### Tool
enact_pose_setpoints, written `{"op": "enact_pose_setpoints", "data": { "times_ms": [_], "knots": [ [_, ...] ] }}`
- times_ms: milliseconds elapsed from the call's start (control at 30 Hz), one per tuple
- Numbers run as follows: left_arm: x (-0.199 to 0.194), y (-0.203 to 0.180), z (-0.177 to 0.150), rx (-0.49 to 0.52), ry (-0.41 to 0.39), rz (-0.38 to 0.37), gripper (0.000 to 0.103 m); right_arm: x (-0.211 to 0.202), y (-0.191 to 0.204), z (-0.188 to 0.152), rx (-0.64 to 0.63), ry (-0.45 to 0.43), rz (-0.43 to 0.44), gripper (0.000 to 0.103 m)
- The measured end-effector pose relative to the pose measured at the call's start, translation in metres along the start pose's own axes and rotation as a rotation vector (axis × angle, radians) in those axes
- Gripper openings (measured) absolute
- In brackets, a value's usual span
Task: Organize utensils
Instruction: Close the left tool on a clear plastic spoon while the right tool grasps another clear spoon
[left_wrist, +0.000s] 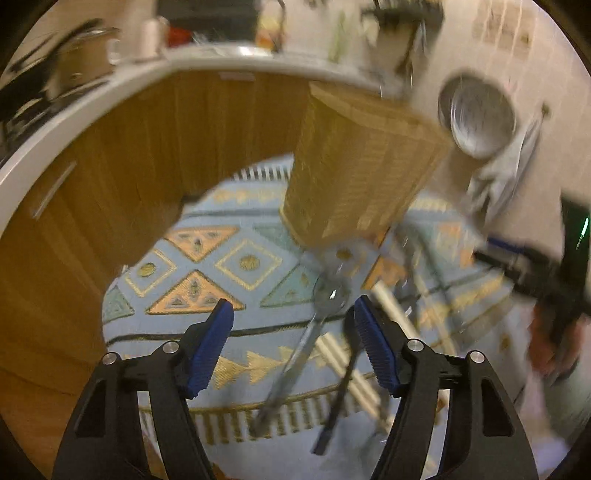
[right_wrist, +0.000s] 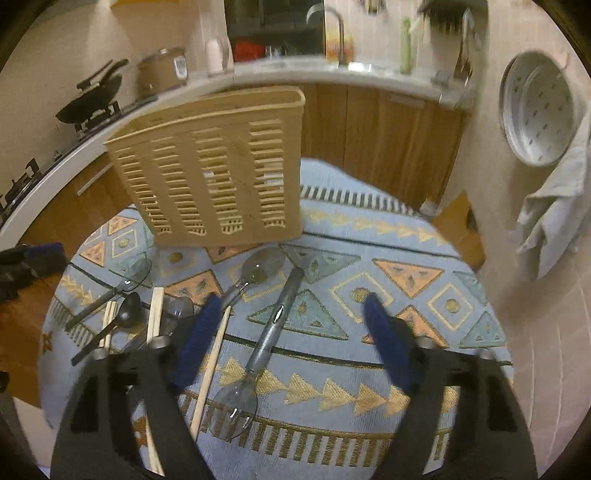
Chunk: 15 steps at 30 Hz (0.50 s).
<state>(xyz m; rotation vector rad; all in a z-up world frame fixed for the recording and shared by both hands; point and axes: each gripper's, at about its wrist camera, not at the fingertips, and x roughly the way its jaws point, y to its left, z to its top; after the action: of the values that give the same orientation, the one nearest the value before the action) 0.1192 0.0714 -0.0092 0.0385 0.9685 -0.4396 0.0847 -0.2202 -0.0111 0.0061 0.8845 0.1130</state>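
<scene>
Hovering over the table, the right gripper (right_wrist: 291, 325) looks down with its blue pads (right_wrist: 197, 332) spread wide and nothing between them. A metal spoon (right_wrist: 258, 354) lies in the gap below — long axis running from its bowl at the near edge up and slightly right, handle end pointing toward the caddy (right_wrist: 218, 166). A second spoon (right_wrist: 255, 273) lies just beyond, bowl close to the caddy's foot, handle slanting down-left toward the left pad. One chopstick (right_wrist: 212, 369) runs steeply beside that pad, passing under it; more chopsticks (right_wrist: 155, 314) and two dark ladles (right_wrist: 114, 291) lie in a loose heap farther left. The slotted beige caddy stands upright on the patterned cloth (right_wrist: 406, 295), broad face toward the camera.

The left gripper (left_wrist: 293, 321) is likewise held above the table, angled down, pads (left_wrist: 210, 347) wide apart and holding nothing. Its view is motion-blurred. Between its fingers a metal spoon (left_wrist: 306, 339) slants from lower left up to its bowl near the caddy (left_wrist: 354, 170); a dark-handled utensil (left_wrist: 340, 387) and pale chopsticks (left_wrist: 354, 373) lie just right of it — details there are too smeared to read. The other gripper (left_wrist: 535, 273) shows at the right edge.

Beyond the table: wood cabinets (right_wrist: 388, 136), a wok (right_wrist: 92, 99) and a rice cooker (right_wrist: 162, 70) on the counter.
</scene>
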Motion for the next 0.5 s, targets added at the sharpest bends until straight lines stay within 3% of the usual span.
{"op": "enact_pose_setpoints", "data": {
  "times_ms": [33,133,233,367,500],
  "knots": [
    [0.009,-0.002,0.001,0.015,0.036,-0.016,0.053,0.003,-0.003,0.005,0.011,0.035,0.020,0.057],
    [0.034,-0.006,0.002,0.062,0.145,-0.059,0.052,0.014,-0.009,0.017,0.024,0.128,0.056,0.054],
    [0.054,-0.017,-0.001,0.118,0.216,-0.019,0.052,0.034,-0.018,0.026,0.067,0.234,0.120,0.052],
    [0.069,-0.027,-0.003,0.189,0.265,0.052,0.051,0.057,-0.022,0.031,0.095,0.349,0.159,0.038],
    [0.078,-0.032,-0.001,0.212,0.293,0.073,0.046,0.074,-0.020,0.032,0.116,0.427,0.195,0.038]
  ]
}}
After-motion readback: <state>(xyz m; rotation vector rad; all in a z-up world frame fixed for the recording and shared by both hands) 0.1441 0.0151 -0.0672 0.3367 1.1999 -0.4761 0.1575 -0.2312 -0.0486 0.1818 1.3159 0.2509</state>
